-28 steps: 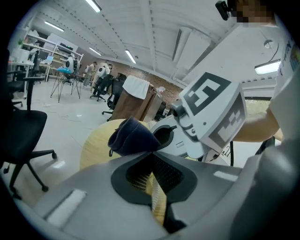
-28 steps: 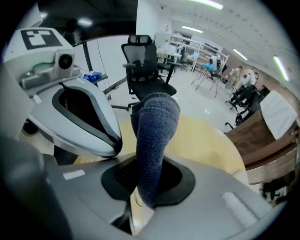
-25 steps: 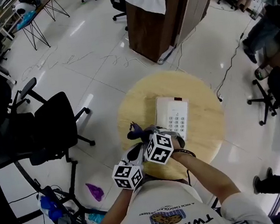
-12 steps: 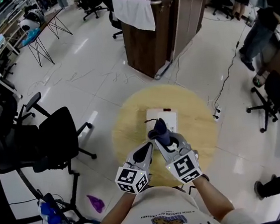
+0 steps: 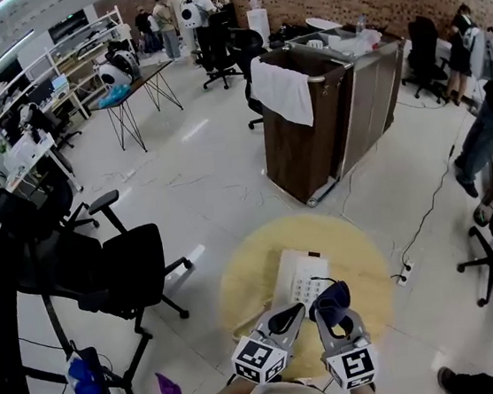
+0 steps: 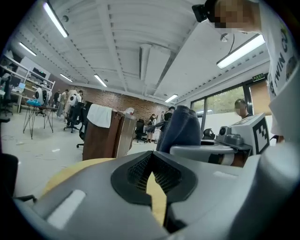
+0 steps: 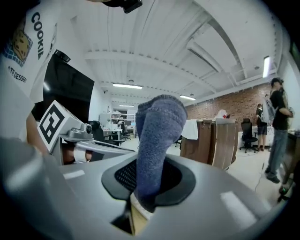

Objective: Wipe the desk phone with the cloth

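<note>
My right gripper is clamped on the cloth. The desk phone sits just ahead, lengthwise away from me. My left gripper is closed and empty.

The left gripper and the right gripper are being held side by side close in front of the body, both pointing forward, with their marker cubes nearest the person. The jaws of the left gripper are being held together at the tips with nothing between them. The jaws of the right gripper are being pressed onto a fold of the blue cloth, which is standing up from between them.
</note>
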The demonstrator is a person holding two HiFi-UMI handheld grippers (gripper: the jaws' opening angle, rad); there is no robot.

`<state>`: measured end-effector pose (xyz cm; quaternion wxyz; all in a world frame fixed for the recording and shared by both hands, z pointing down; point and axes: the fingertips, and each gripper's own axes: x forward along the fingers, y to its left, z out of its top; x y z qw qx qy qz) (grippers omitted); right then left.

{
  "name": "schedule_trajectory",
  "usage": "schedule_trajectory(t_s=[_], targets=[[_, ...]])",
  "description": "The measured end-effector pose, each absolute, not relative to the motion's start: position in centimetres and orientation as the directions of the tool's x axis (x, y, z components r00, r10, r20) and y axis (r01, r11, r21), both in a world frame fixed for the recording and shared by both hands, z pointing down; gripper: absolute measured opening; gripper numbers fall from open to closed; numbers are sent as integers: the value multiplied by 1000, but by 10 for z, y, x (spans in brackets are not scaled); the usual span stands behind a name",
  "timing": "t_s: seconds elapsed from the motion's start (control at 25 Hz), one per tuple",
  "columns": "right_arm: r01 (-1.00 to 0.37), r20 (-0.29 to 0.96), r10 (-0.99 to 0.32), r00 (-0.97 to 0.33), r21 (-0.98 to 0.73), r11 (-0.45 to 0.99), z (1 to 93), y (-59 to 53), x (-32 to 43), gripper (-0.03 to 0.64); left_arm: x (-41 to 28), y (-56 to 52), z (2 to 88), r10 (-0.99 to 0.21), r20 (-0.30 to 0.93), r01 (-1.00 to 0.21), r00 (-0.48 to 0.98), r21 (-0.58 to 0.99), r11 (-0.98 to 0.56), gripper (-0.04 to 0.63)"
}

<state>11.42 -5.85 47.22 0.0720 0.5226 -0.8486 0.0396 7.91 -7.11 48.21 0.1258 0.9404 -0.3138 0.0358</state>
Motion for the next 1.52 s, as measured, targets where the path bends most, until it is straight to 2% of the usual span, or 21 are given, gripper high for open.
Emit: schedule_trajectory(t_s=[0.44,0.8,1.04,1.52], targets=[[-874,119,-870,-479,21,485,463,-31,95,67,71,-48,461,-586,93,-592,805,183,-784,-9],[-913,90,-910,-404,17,407,454,4,51,66,19,-14,451,-578,42,-575,815,189,-796,-9],[-925,117,-919,-378,-10,379,461,38,19,66,-19,16,457,-569,33,-561,822,222,-798,-9],[-947,146,-936,-321,-16,322,476,79,-7,64,-49,51,468,-540,26,-529,841,245,-812,-9]])
